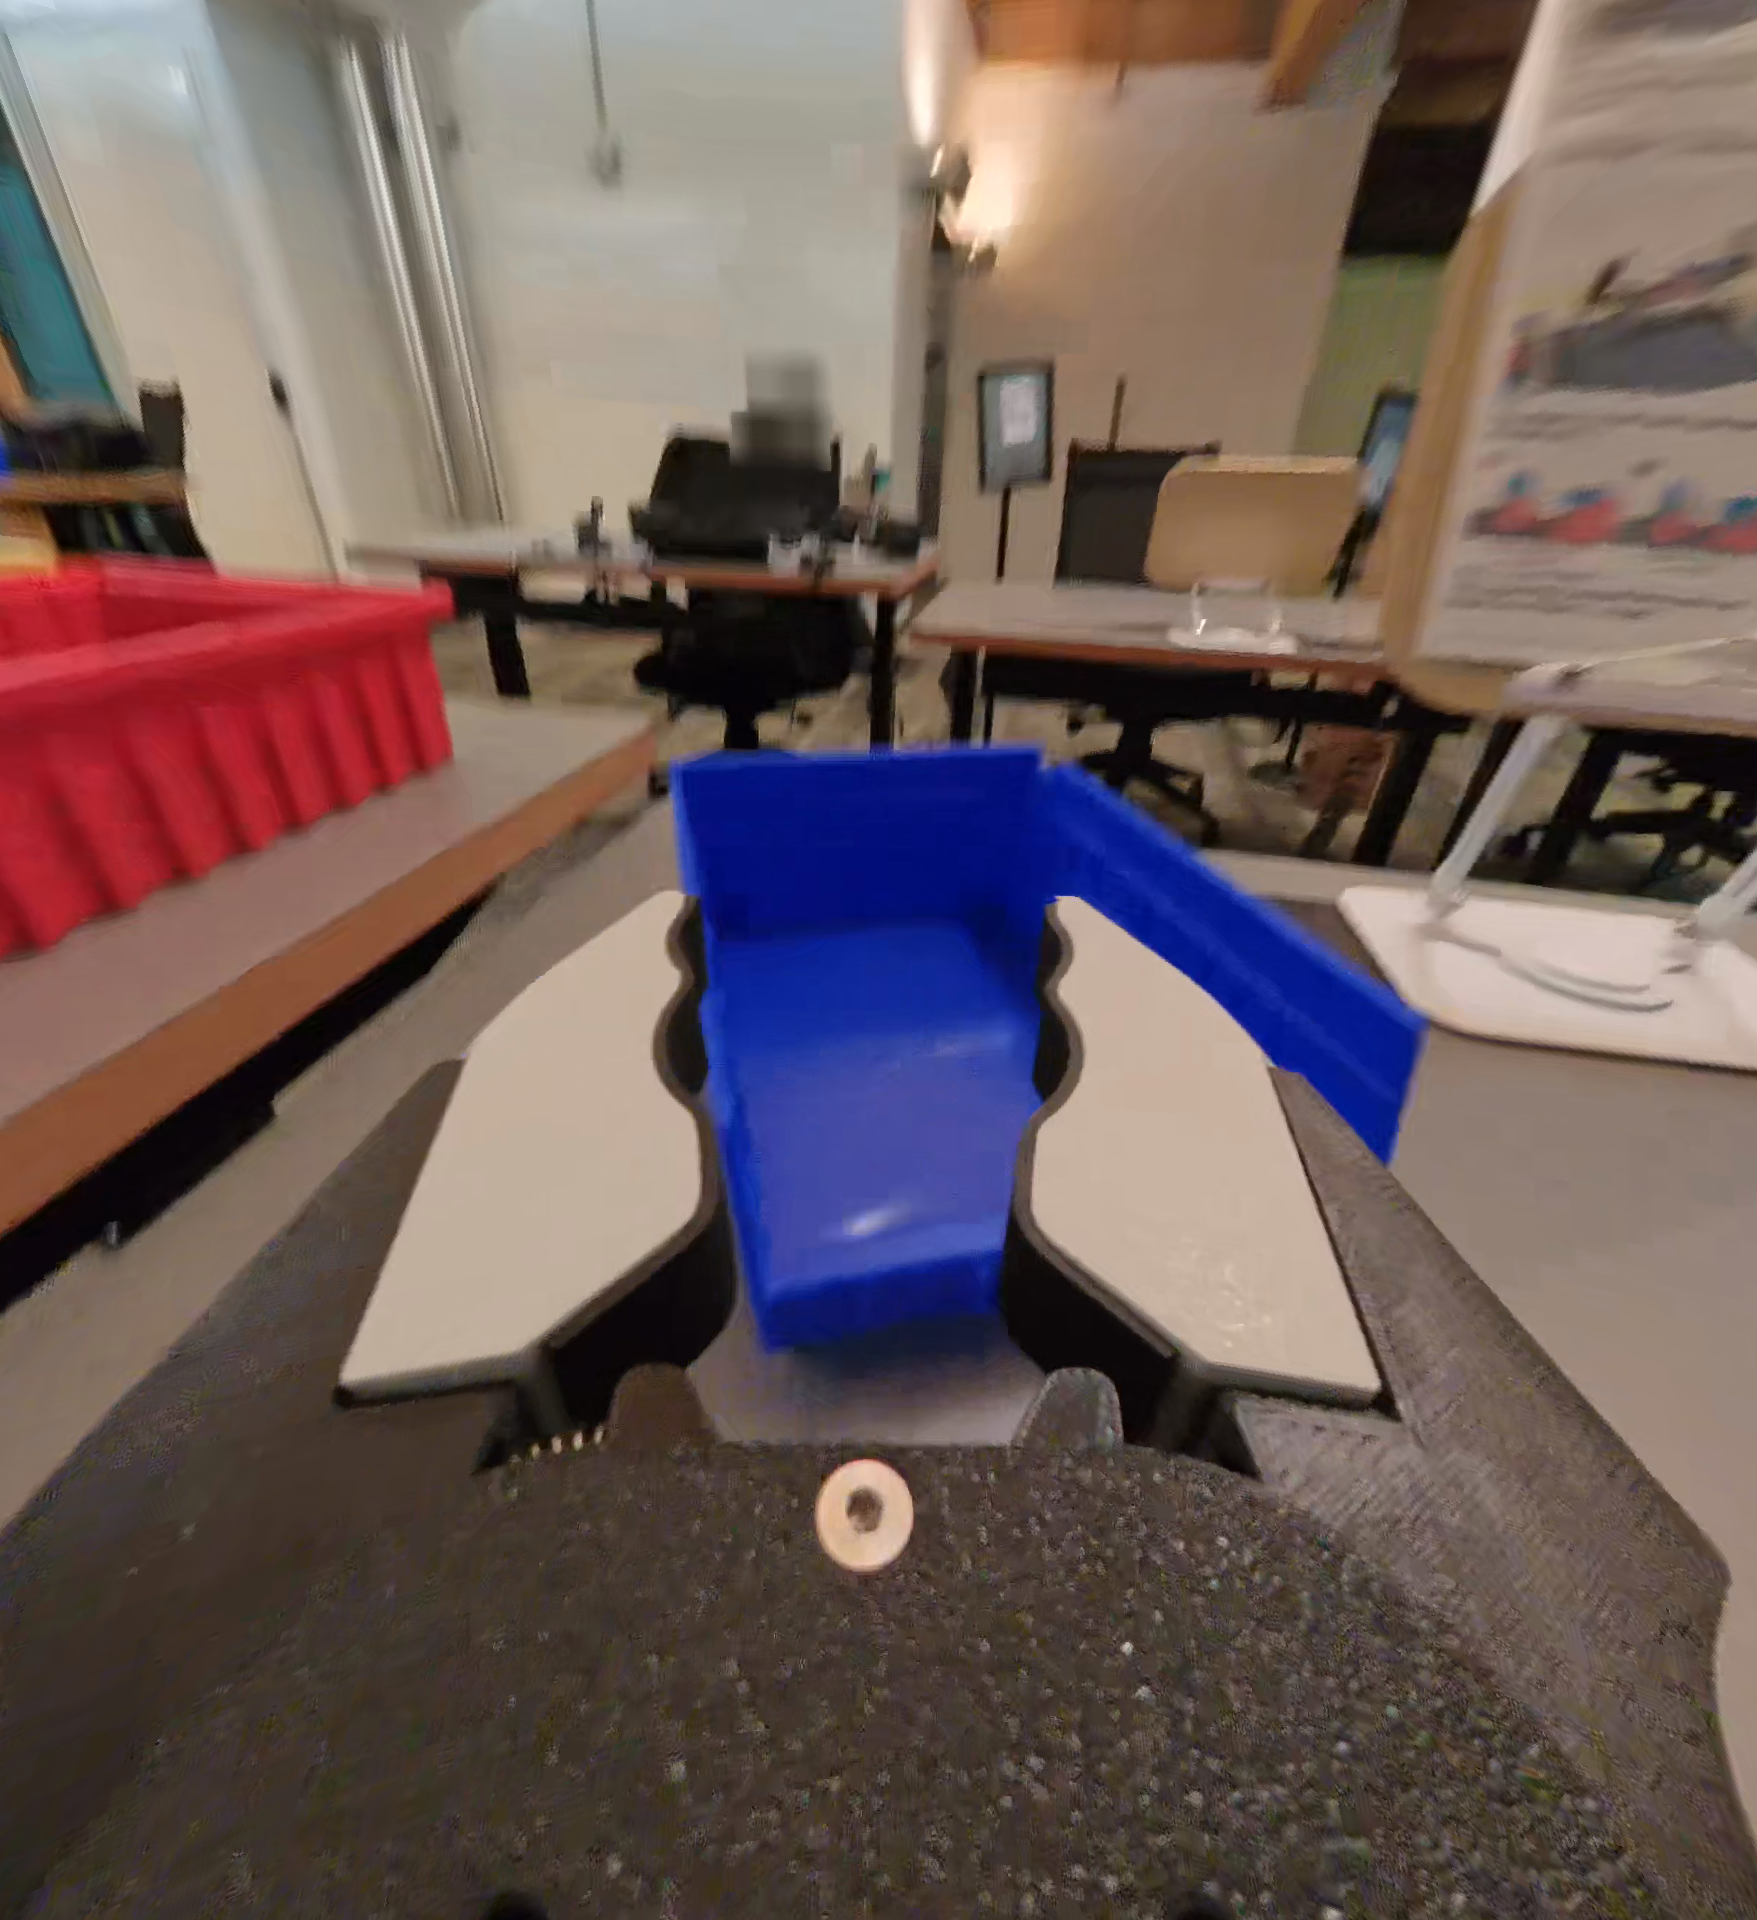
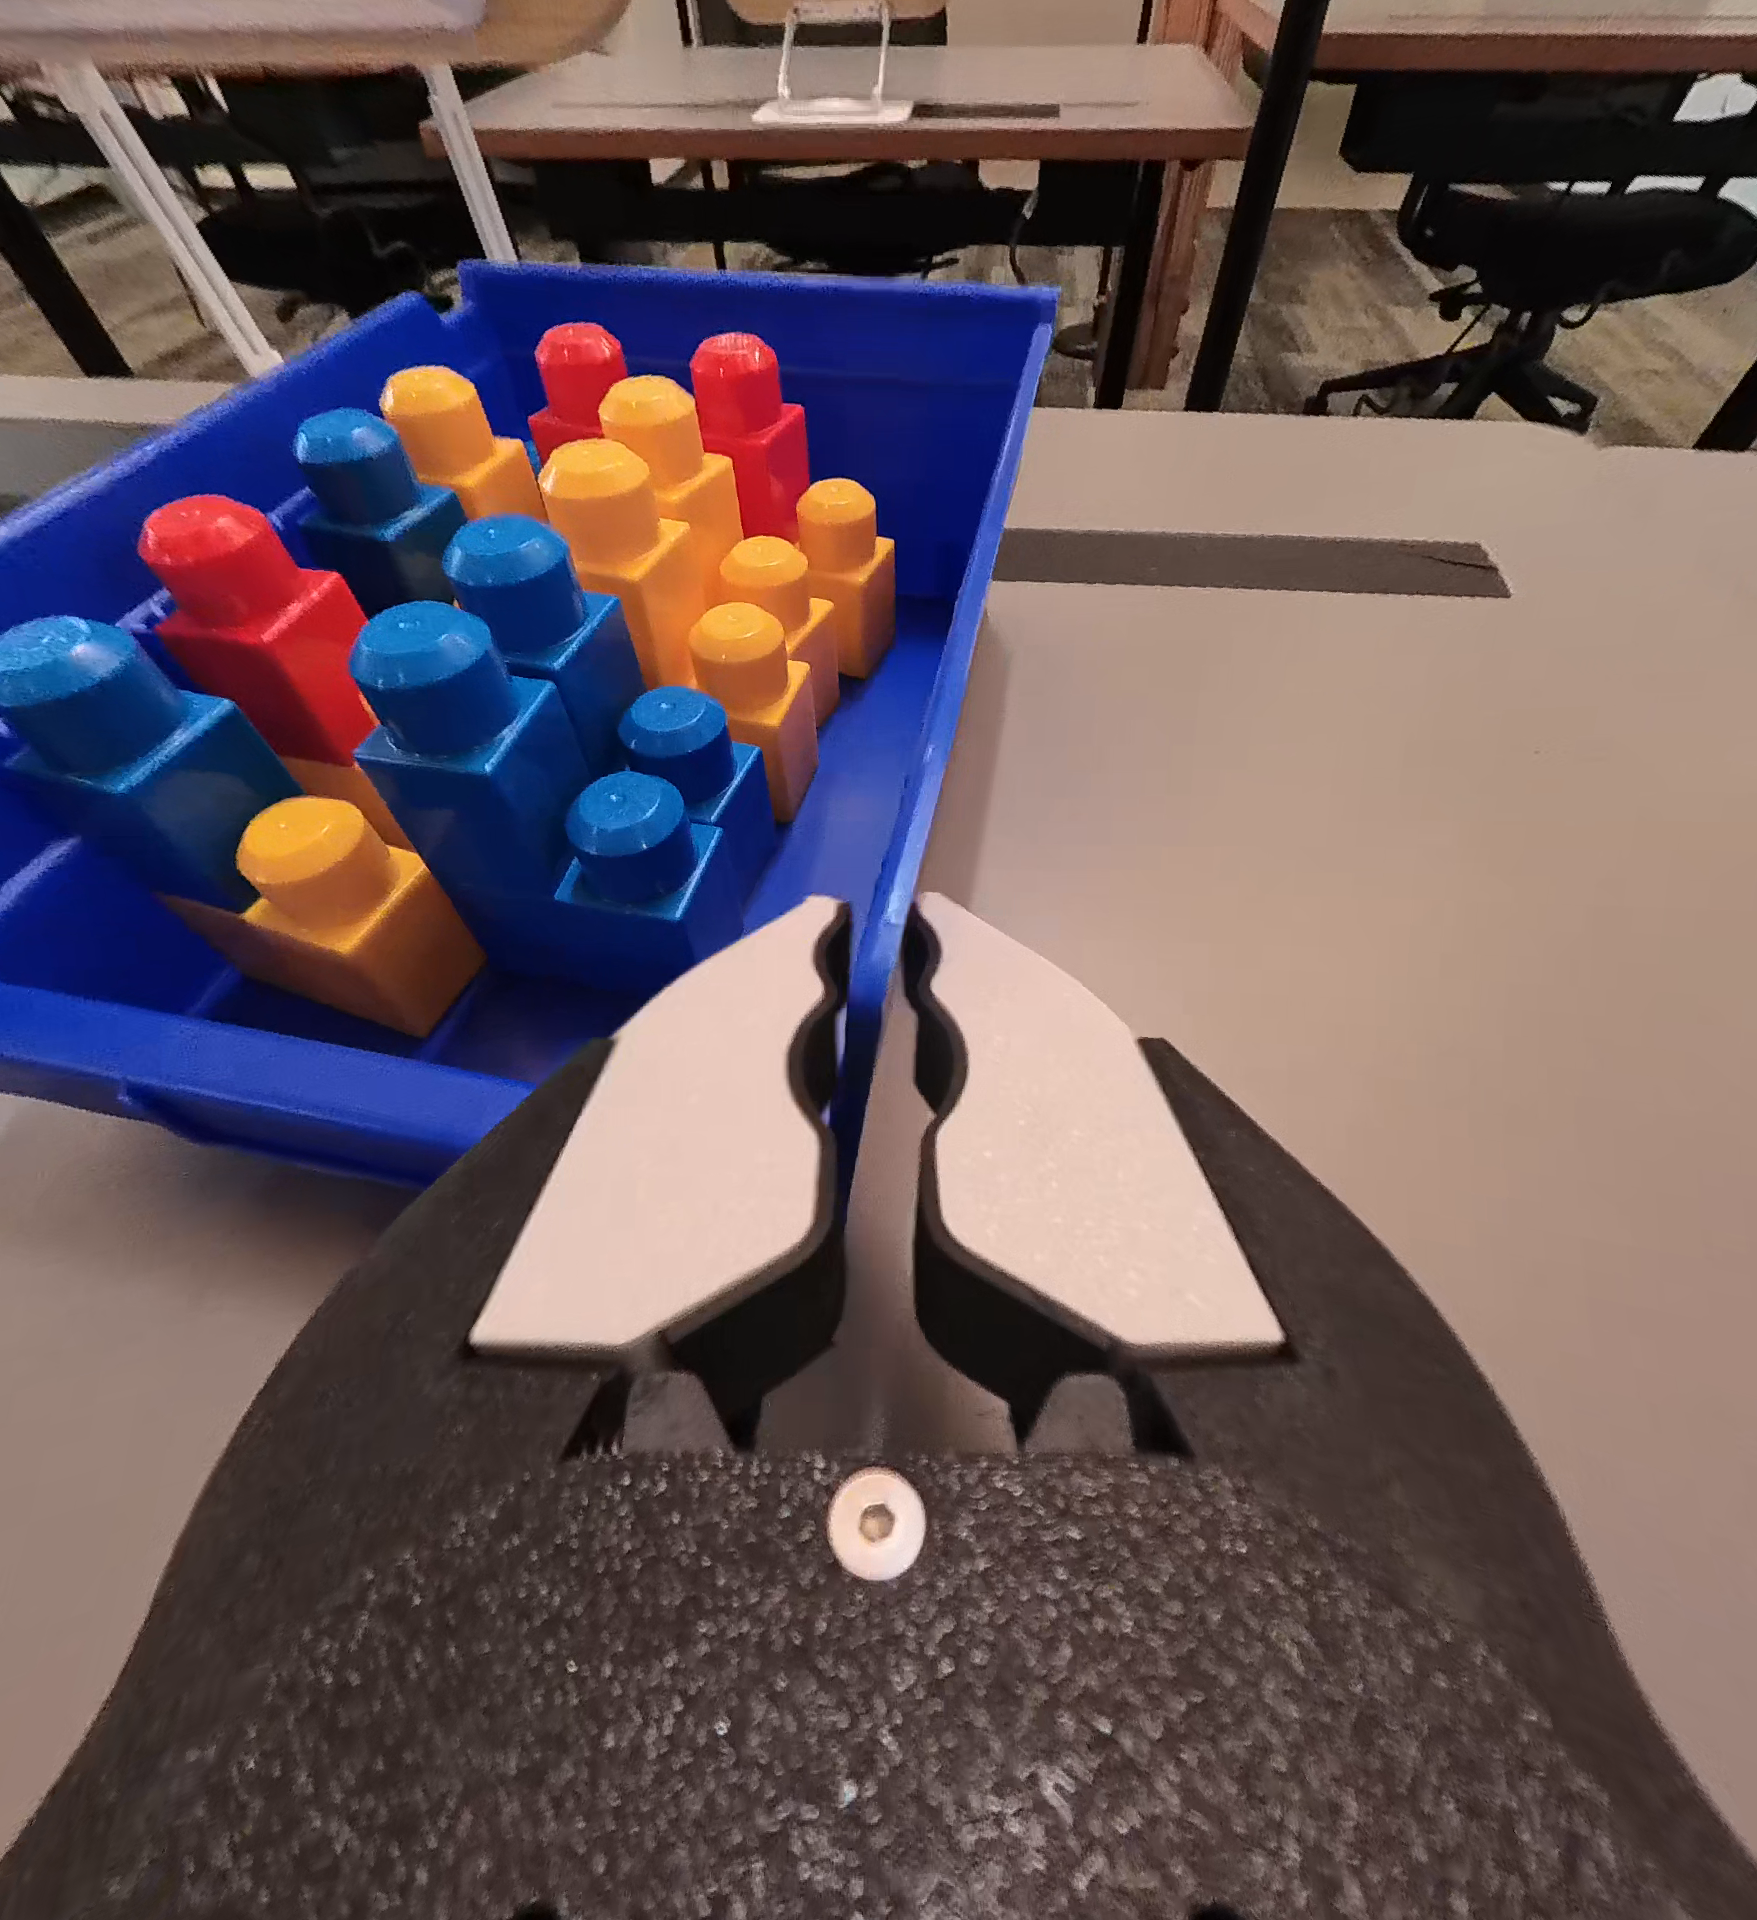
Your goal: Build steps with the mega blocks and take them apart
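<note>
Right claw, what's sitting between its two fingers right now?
In the right wrist view, the right claw straddles the blue bin's near side wall, with only that thin wall between its fingers; the blocks stand just inside.

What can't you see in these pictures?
- Left view: blurred; the blue piece in the left tongs may be a bin, unclear.
- Right view: the right tongs hide the bin's near corner; pinching its wall or not, unclear.
- Right view: picture edge cuts the bin's left end; front blocks hide back ones.
</note>
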